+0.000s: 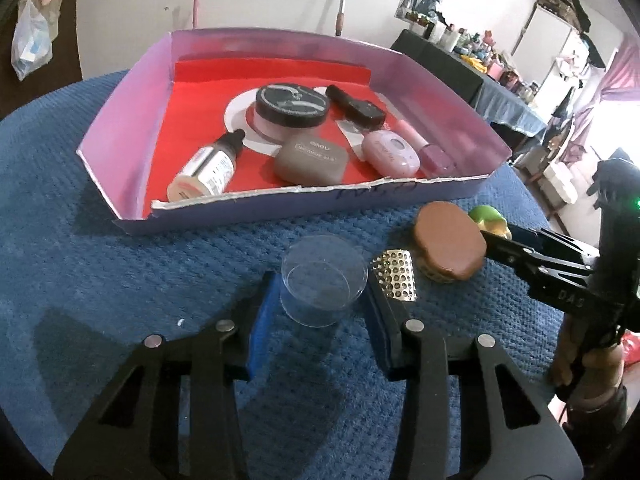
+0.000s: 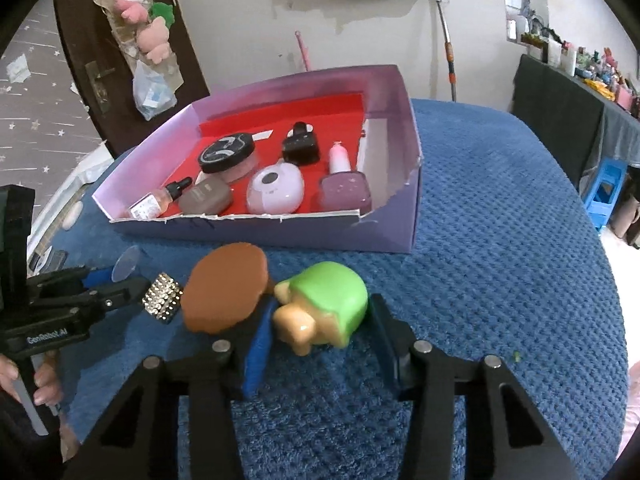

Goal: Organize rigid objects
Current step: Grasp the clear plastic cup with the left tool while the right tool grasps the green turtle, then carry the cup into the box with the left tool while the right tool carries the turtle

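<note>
A purple cardboard tray with a red floor holds a black-lidded jar, a dropper bottle, a grey case, a pink case, a black case and a nail polish bottle. On the blue cloth before it stand a clear round plastic container, a studded metal piece, a brown round brush and a green-capped toy figure. My left gripper is open around the clear container. My right gripper is open around the toy figure.
The tray has a torn front right corner. The blue cloth covers the round table. A dark door with hanging bags is behind on the left. A cluttered dark table and a blue stool stand at the right.
</note>
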`<state>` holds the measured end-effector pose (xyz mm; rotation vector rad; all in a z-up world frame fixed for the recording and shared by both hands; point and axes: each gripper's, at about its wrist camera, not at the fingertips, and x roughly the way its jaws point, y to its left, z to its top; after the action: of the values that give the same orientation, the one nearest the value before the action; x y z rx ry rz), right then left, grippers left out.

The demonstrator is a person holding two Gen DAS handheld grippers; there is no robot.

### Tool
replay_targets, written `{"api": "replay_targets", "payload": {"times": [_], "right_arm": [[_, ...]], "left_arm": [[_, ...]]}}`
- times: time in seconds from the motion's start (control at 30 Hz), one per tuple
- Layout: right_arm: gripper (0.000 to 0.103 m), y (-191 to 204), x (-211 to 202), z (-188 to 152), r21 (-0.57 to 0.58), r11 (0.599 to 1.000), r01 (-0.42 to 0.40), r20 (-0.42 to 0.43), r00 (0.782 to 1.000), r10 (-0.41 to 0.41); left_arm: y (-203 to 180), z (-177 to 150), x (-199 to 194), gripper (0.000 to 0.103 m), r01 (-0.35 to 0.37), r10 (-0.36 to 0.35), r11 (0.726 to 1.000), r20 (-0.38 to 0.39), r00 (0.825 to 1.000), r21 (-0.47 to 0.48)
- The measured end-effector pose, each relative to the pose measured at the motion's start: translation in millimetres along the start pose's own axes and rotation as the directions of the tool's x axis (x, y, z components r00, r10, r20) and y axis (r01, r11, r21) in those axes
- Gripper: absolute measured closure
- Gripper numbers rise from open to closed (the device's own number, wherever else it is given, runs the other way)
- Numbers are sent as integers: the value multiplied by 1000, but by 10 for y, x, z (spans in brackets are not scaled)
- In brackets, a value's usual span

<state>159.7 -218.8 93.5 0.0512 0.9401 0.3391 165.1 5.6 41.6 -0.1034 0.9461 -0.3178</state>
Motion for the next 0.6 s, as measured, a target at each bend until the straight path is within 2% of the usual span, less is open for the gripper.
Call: {"api": "replay_targets", "payload": {"times": [0.23, 0.5, 0.6], "right_arm": [[54, 17, -198, 34, -3, 1000, 2, 47, 999, -2], [54, 42, -236, 45, -5, 1000, 3, 53, 999, -3], [54, 83, -321, 105, -16, 1000, -4, 79, 997, 5]], "left_arm": [[-34, 54, -203, 64, 10, -10, 1000, 58, 998, 11], [-37, 66, -244, 64, 10, -10, 1000, 71, 997, 12], [-38, 132, -360, 64, 13, -15, 1000, 100, 995, 25]]}}
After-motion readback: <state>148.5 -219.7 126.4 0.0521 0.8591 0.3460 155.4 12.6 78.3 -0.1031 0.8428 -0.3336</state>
